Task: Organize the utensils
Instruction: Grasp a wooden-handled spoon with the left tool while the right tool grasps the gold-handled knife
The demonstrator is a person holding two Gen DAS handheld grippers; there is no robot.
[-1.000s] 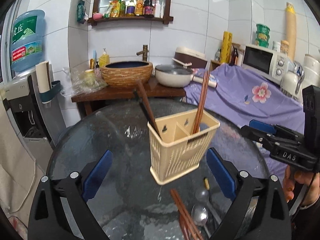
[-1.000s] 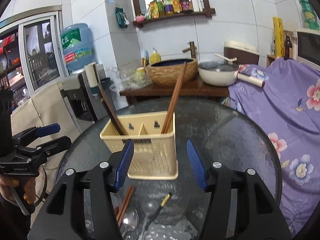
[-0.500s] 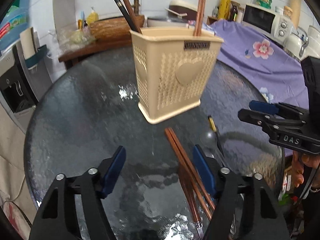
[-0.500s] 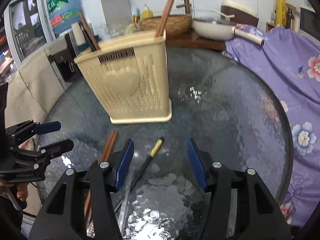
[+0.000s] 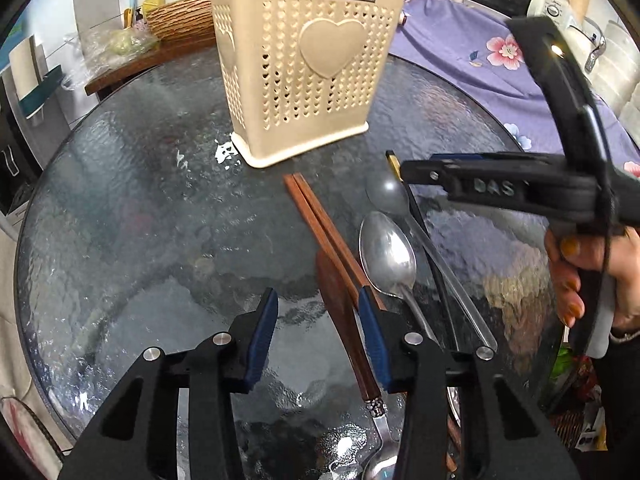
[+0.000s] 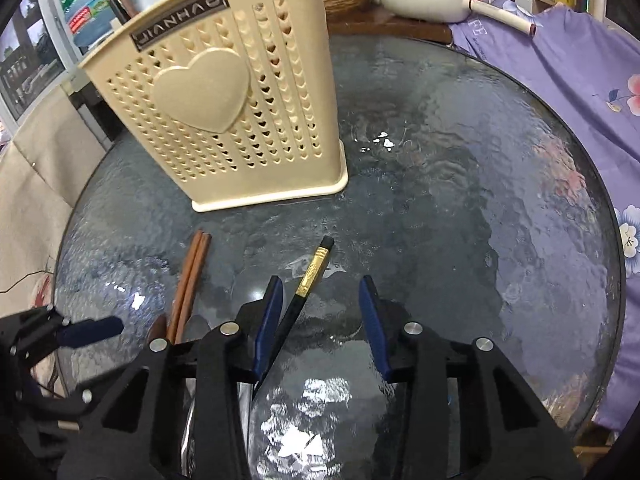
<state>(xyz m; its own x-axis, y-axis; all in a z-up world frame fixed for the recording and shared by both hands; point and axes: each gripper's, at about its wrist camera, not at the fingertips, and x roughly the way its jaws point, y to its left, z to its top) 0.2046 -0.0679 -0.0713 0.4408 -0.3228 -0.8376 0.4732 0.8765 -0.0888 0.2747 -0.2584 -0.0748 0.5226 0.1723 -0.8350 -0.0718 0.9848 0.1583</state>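
Holder: cream utensil holder [image 5: 304, 68] stood on the glass table [image 5: 132, 216], looking bigger than a second ago.
Left claw [image 5: 318, 334]: came down low, jaws just closing, brown chopsticks [image 5: 324, 232] between them, not squeezed.
Right claw [image 6: 320, 320]: also lower, jaws just closing, black chopstick [image 6: 308, 280] between them, not gripped.
Spoons [image 5: 386, 254]: lay beside the brown chopsticks.

Both views are evenly lit from overhead, bright enough to read detail throughout; white glare patches break up on the rippled glass desk [image 6: 460, 184], strongest at its near edge in the right wrist view; soft shadows pool under the cream utensil holder [image 5: 304, 64]; fisheye bending curves the desk's rim and darkens the corners to black; the right hand-held gripper [image 5: 416, 170] looks slightly soft, close to the lens.
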